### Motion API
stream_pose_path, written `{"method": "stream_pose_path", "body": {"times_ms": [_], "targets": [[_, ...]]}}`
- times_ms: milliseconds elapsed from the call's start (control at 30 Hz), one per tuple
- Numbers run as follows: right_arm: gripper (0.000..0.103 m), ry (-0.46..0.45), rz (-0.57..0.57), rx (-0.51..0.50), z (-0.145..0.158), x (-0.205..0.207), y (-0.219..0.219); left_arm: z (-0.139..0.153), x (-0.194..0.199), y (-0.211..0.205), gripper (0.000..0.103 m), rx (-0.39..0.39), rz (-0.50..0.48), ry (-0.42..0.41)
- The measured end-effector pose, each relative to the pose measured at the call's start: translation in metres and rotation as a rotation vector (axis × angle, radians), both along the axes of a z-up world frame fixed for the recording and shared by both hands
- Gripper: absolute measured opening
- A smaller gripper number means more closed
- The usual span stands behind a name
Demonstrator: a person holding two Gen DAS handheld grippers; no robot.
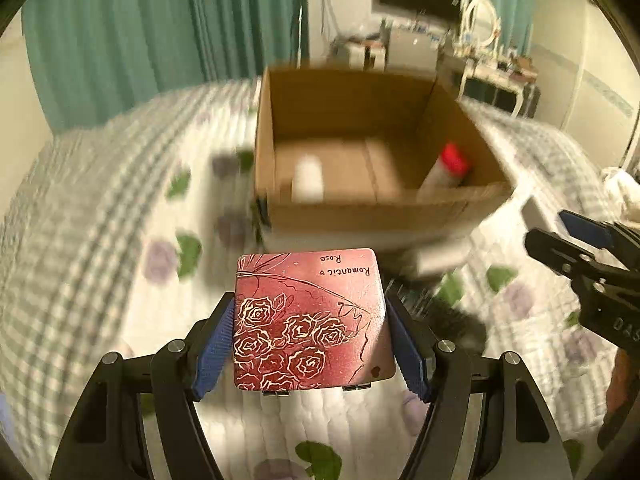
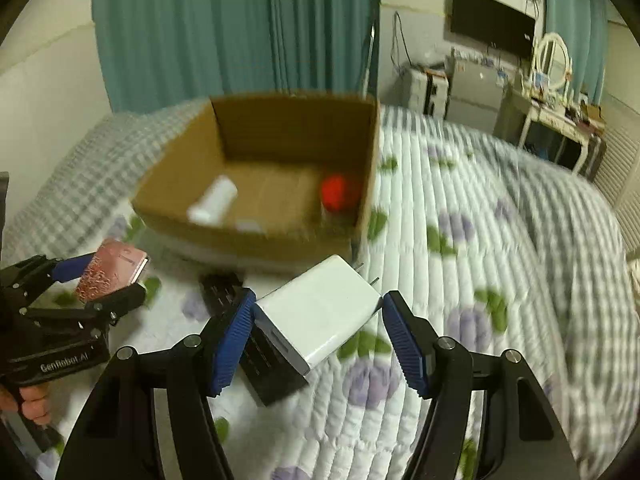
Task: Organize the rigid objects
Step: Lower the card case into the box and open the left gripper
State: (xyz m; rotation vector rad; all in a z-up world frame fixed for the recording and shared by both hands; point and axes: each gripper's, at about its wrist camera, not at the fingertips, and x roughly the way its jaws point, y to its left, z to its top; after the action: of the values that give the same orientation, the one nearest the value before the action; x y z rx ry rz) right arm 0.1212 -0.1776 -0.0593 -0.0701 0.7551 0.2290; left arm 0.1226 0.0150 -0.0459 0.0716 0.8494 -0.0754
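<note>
My left gripper [image 1: 310, 328] is shut on a red rose-print tin [image 1: 308, 320] and holds it above the quilt, in front of the open cardboard box [image 1: 280, 120]. In the right wrist view the left gripper [image 2: 108, 280] with the tin [image 2: 110, 274] is at the left. My right gripper [image 2: 316, 320] is shut on a white plug charger [image 2: 320, 312], prongs pointing to the box [image 2: 256, 236]. The box holds a white bottle [image 2: 214, 200] and a red-capped bottle [image 2: 338, 192]. The right gripper [image 1: 560, 240] shows at the right edge of the left wrist view, its state unclear there.
A black rectangular object [image 2: 264, 364] lies on the floral quilt [image 2: 460, 280] under the charger. Teal curtains [image 2: 240, 32] hang behind the bed. A dresser with mirror [image 2: 556, 92] and a wall screen [image 2: 492, 20] stand at the far right.
</note>
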Motion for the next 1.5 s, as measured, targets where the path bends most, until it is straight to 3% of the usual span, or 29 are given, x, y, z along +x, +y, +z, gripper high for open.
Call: {"method": "stream_pose_path", "body": {"times_ms": [133, 267, 400, 600, 800, 833, 900, 967, 1167, 1333, 1500], "targets": [[0.065, -0.079, 0.024, 0.004, 0.048, 0.009, 0.004, 0.04, 0.014, -0.014, 0.073, -0.021, -0.033, -0.086], [0.065, -0.142, 0.044, 0.016, 0.089, 0.033, 0.009, 0.065, 0.056, -0.028, 0.073, -0.051, -0.036, -0.101], [0.065, -0.168, 0.038, 0.012, 0.104, 0.063, 0.014, 0.058, 0.097, -0.037, 0.073, -0.065, -0.023, -0.076], [0.065, -0.15, 0.032, -0.001, 0.085, 0.101, 0.017, 0.018, 0.134, -0.051, 0.073, -0.004, -0.014, -0.045], [0.065, -0.127, 0.033, -0.016, 0.055, 0.118, 0.007, 0.002, 0.14, -0.055, 0.075, -0.016, -0.02, -0.062], [0.065, -0.123, 0.032, -0.012, 0.052, 0.12, 0.005, 0.002, 0.139, -0.057, 0.075, -0.012, -0.024, -0.068], [0.065, -0.123, 0.026, -0.009, 0.051, 0.122, 0.001, 0.008, 0.137, -0.059, 0.09, 0.001, -0.044, -0.088], [0.065, -0.127, 0.02, -0.005, 0.052, 0.124, -0.002, 0.017, 0.131, -0.059, 0.097, 0.027, -0.045, -0.124], [0.065, -0.134, 0.014, -0.004, 0.057, 0.127, 0.002, 0.046, 0.11, -0.048, 0.097, 0.09, -0.053, -0.197], [0.066, -0.094, 0.016, 0.034, 0.051, 0.146, 0.016, 0.06, 0.096, -0.022, 0.097, 0.077, -0.02, -0.229], [0.066, -0.05, 0.052, 0.002, 0.03, 0.164, 0.046, 0.055, 0.091, 0.001, 0.097, 0.033, 0.001, -0.22]]}}
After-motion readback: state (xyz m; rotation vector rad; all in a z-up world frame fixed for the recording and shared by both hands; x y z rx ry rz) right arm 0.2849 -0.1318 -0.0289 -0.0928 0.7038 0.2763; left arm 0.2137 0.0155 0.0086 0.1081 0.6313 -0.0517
